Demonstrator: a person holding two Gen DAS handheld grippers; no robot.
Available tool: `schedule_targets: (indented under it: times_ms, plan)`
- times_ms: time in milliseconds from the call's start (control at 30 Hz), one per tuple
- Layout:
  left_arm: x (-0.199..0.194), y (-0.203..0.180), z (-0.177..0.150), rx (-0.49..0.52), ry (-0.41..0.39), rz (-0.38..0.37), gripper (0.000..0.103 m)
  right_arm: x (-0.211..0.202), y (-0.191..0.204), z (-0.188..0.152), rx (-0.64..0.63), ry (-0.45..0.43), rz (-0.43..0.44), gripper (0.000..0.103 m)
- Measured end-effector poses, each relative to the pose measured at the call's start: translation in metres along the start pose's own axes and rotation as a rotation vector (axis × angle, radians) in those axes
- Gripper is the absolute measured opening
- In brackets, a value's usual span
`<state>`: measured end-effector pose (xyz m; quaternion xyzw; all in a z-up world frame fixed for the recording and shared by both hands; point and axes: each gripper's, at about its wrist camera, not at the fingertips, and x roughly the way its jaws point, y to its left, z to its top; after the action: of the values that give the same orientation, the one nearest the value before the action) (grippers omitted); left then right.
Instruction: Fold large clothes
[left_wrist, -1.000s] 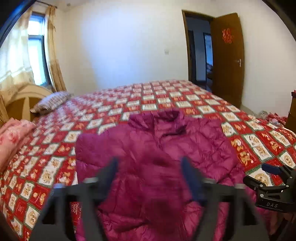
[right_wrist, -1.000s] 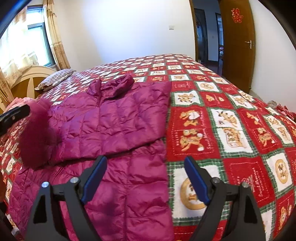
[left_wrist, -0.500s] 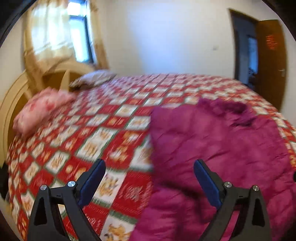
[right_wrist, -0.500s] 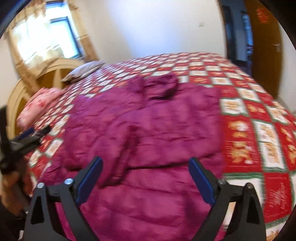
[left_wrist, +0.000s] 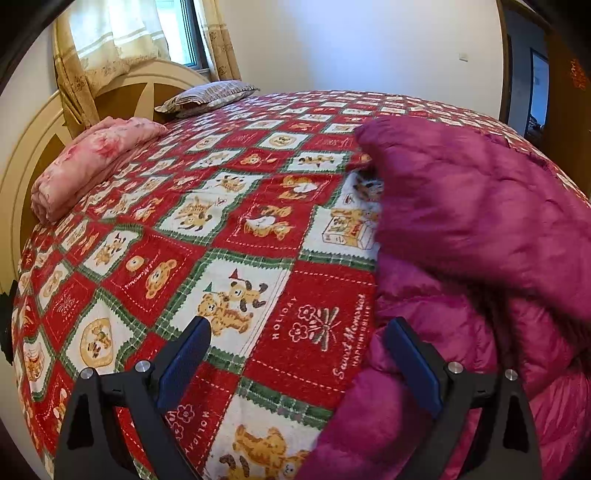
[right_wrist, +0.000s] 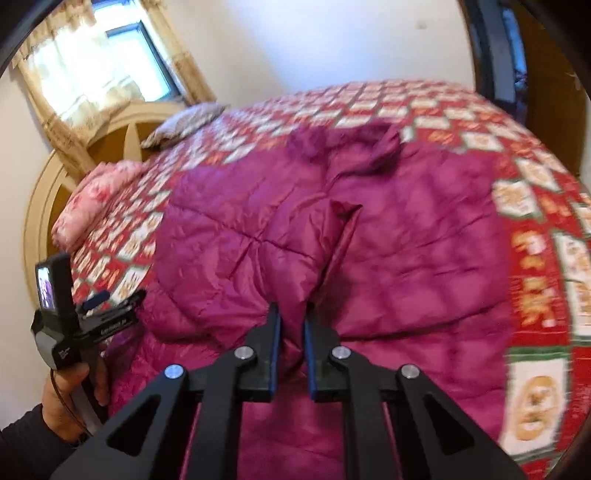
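A bedroom in a home was shown. A large bed (left_wrist: 236, 206) was spread with a red, white and green patchwork quilt printed with teddy bears, and a curved cream headboard (left_wrist: 22, 162) was seen at its end. A striped pillow (left_wrist: 207, 96) and a folded pink blanket (left_wrist: 88, 162) were laid near it. A curtained window (left_wrist: 184, 33) and a brown wooden door (right_wrist: 554, 96) were set in plain white walls.

right gripper (right_wrist: 291, 325) just clamped down on the jacket (right_wrist: 388, 240), left gripper (left_wrist: 295, 350) swung over to the jacket's edge
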<state>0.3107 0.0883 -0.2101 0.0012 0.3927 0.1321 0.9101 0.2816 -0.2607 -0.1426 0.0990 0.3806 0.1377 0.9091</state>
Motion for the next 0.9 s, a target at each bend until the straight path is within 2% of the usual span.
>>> schedule_targets:
  times_ms: [67, 167, 233, 267, 300, 333, 467, 567, 633, 733, 900]
  plan:
    - [0.001, 0.0, 0.0, 0.005, 0.007, 0.001, 0.096, -0.011, -0.015, 0.001, 0.032, -0.026, -0.042, 0.014]
    - [0.002, 0.0, 0.001, 0.015, 0.025, -0.007, 0.096, -0.005, -0.035, -0.002, 0.055, 0.006, -0.097, 0.014]
    - [0.002, -0.001, 0.004, 0.028, 0.047, -0.012, 0.096, 0.01, -0.047, -0.008, 0.074, 0.049, -0.138, 0.022]
    - [0.001, -0.001, 0.006, 0.034, 0.062, -0.021, 0.096, 0.013, -0.048, -0.01, 0.072, 0.055, -0.145, 0.032]
    - [-0.003, -0.001, 0.01, 0.036, 0.068, -0.036, 0.096, 0.013, -0.049, -0.009, 0.071, 0.045, -0.151, 0.047]
    - [-0.009, -0.001, 0.016, 0.034, 0.066, -0.054, 0.096, 0.008, -0.049, -0.009, 0.074, 0.018, -0.154, 0.051]
    - [-0.039, -0.01, 0.048, 0.04, 0.007, -0.112, 0.096, -0.019, -0.054, 0.001, 0.118, -0.082, -0.178, 0.05]
    - [-0.054, -0.034, 0.071, 0.064, -0.05, -0.135, 0.096, -0.028, -0.051, 0.015, 0.123, -0.15, -0.189, 0.036]
    - [-0.055, -0.06, 0.083, 0.092, -0.093, -0.146, 0.096, -0.022, -0.043, 0.025, 0.098, -0.14, -0.168, 0.03]
    - [-0.042, -0.099, 0.087, 0.142, -0.121, -0.137, 0.096, 0.001, -0.028, 0.032, 0.035, -0.112, -0.129, 0.028]
    - [0.009, -0.129, 0.074, 0.164, -0.023, -0.101, 0.096, 0.043, -0.025, 0.026, -0.018, -0.031, -0.153, 0.028]
